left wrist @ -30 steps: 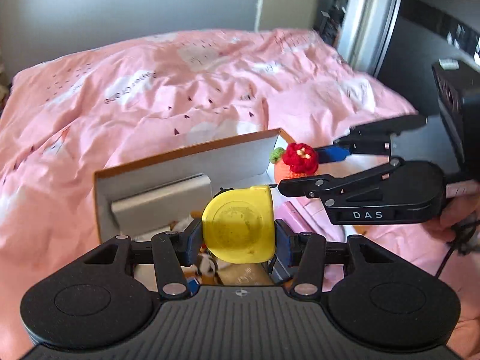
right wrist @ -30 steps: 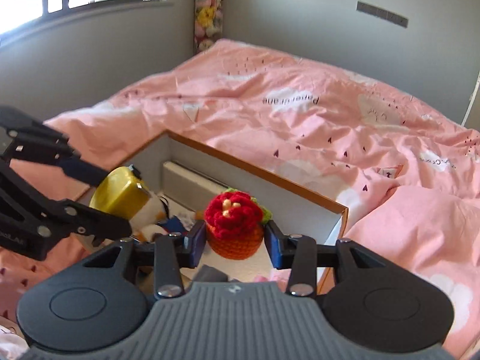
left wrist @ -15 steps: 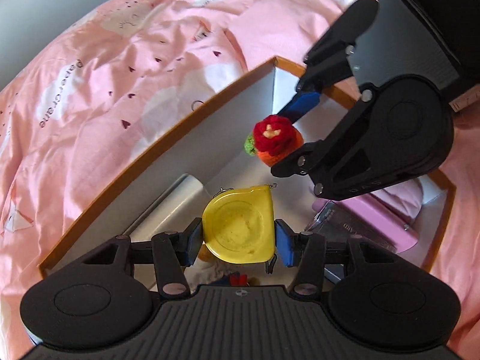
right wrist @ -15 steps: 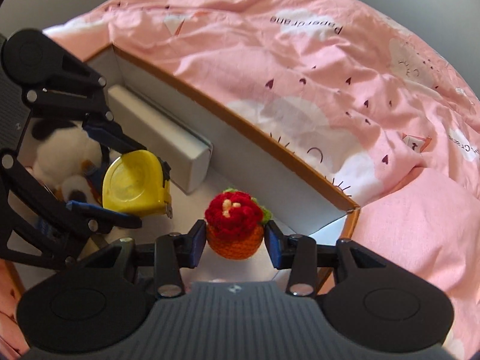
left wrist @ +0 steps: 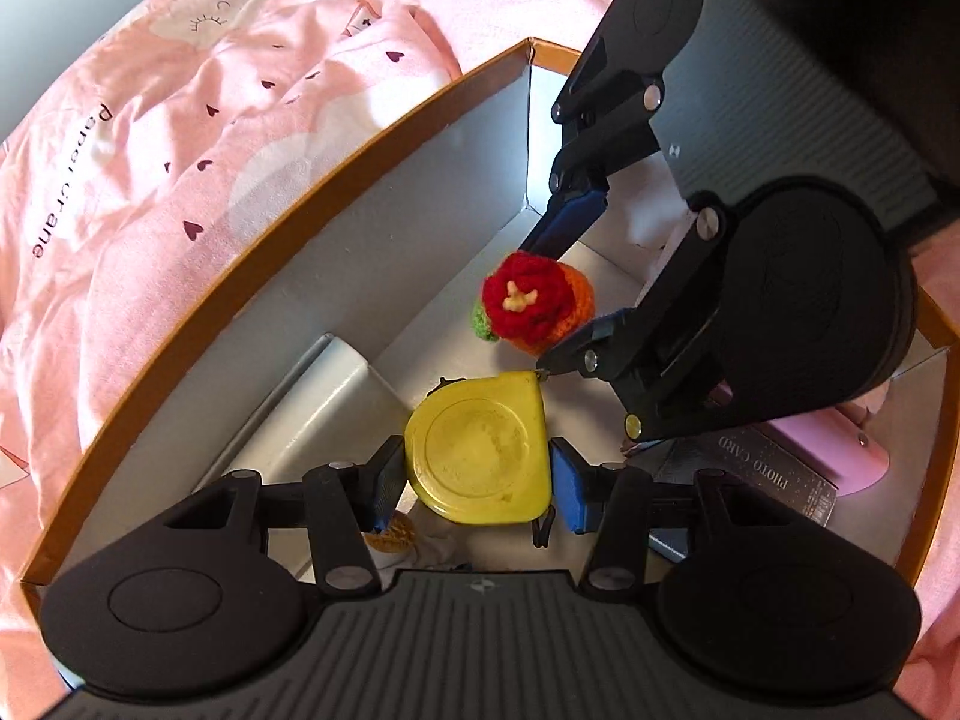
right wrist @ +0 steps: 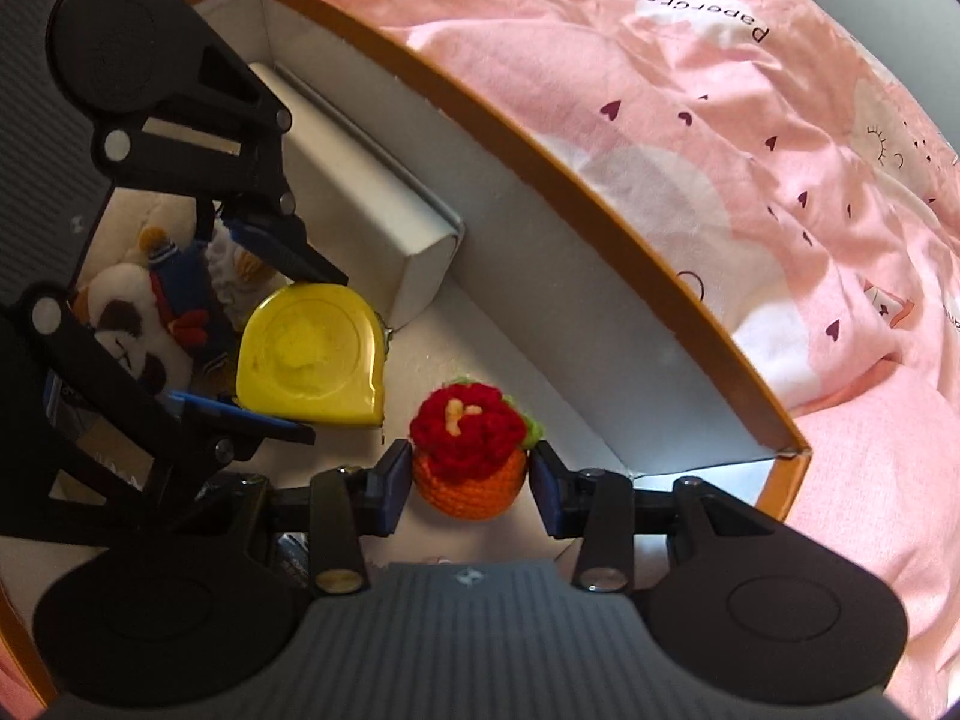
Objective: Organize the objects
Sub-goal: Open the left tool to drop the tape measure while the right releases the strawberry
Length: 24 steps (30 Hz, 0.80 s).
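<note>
The left claw (left wrist: 477,474) pinches a yellow tape measure (left wrist: 480,450) over the open box (left wrist: 240,294) on the pink bed (left wrist: 150,120). Just beside it, the right claw (right wrist: 471,483) pinches a crocheted flower pot (right wrist: 471,450) inside the same box, near a plush toy (right wrist: 144,324).

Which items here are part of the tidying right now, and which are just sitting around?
In play:
- yellow tape measure, held by the left gripper
- crocheted flower pot, held by the right gripper
- box with the orange rim

Just lying there:
- plush toy
- long white carton
- photo card pack
- pink case
- pink duvet
</note>
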Each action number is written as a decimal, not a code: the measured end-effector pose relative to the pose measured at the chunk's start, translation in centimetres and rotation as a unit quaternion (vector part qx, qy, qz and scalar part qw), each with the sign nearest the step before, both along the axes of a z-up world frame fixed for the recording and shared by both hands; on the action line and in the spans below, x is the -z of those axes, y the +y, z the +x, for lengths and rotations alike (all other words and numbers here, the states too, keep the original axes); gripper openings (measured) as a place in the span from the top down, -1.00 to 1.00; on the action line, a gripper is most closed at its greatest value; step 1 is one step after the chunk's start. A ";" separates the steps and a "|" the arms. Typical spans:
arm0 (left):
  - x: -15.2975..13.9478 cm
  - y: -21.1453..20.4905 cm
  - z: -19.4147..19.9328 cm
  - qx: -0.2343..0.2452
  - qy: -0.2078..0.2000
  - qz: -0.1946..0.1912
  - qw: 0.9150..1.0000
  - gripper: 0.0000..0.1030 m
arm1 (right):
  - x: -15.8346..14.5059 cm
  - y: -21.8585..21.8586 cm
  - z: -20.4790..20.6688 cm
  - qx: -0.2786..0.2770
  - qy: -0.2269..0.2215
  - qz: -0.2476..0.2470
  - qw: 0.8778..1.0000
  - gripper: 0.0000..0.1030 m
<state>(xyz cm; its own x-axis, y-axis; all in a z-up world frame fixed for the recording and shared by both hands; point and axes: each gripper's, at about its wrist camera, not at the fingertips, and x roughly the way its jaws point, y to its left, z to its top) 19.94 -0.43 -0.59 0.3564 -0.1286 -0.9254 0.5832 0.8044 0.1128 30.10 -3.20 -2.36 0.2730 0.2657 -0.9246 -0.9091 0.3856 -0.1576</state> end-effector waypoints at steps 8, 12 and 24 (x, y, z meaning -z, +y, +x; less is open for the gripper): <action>0.6 0.7 0.5 -0.008 0.010 -0.010 1.000 -0.11 | 0.1 -0.1 -0.4 0.000 0.000 -0.008 1.000 0.09; 0.7 1.0 0.7 -0.010 0.011 -0.013 1.000 -0.10 | -0.9 -0.4 -0.9 -0.002 -0.009 0.006 1.000 -0.15; 1.0 3.9 2.9 -0.111 0.032 -0.088 0.989 -0.10 | -4.2 -2.6 -1.8 0.038 -0.055 0.038 0.997 -0.30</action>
<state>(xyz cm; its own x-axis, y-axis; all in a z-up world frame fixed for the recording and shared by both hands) 22.86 3.44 -1.54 0.3360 -0.2152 -0.9169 0.3908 0.9177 -0.0722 28.29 -5.82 1.85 0.3943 0.3078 -0.8659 -0.8554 0.4673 -0.2234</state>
